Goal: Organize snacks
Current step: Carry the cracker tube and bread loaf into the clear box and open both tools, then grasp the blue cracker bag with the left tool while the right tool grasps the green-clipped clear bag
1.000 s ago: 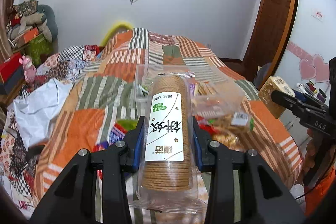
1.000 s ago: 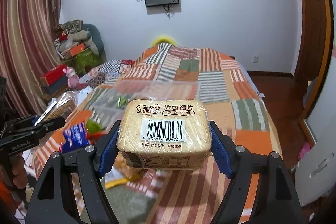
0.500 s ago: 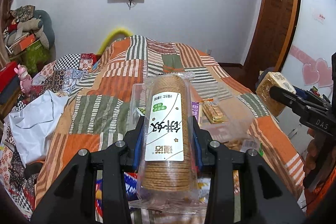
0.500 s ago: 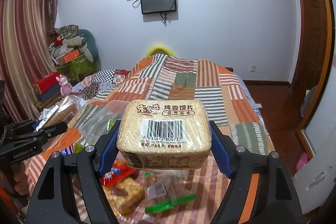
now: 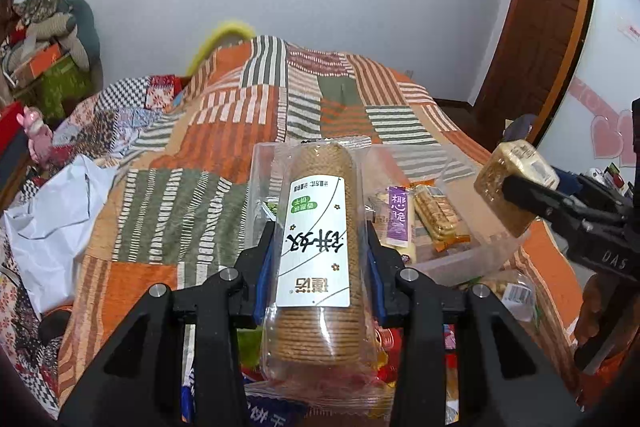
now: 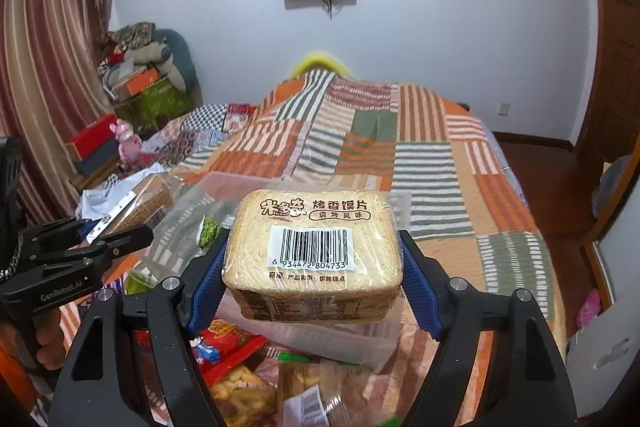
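My left gripper (image 5: 320,259) is shut on a clear-wrapped roll of round biscuits (image 5: 316,243) with a white label, held above the bed. My right gripper (image 6: 312,267) is shut on a square pack of toasted bun slices (image 6: 312,251) with a barcode label. A clear plastic storage box (image 5: 460,259) lies on the patchwork bedspread (image 5: 224,131) beyond both; it holds a purple-labelled packet (image 5: 398,219) and a cracker pack (image 5: 436,215). The right gripper with its pack shows in the left wrist view (image 5: 516,187); the left one with the roll shows in the right wrist view (image 6: 120,227).
Loose snack packets lie on the bed below the grippers: red and orange ones (image 6: 236,351) and a blue one (image 5: 260,411). A white plastic bag (image 5: 52,223) lies at the bed's left edge. Boxes and clutter (image 6: 132,95) stand by the left wall.
Both grippers have moved forward over the bed with their packs; the clear box and the snacks in it now appear closer and lower in both views.
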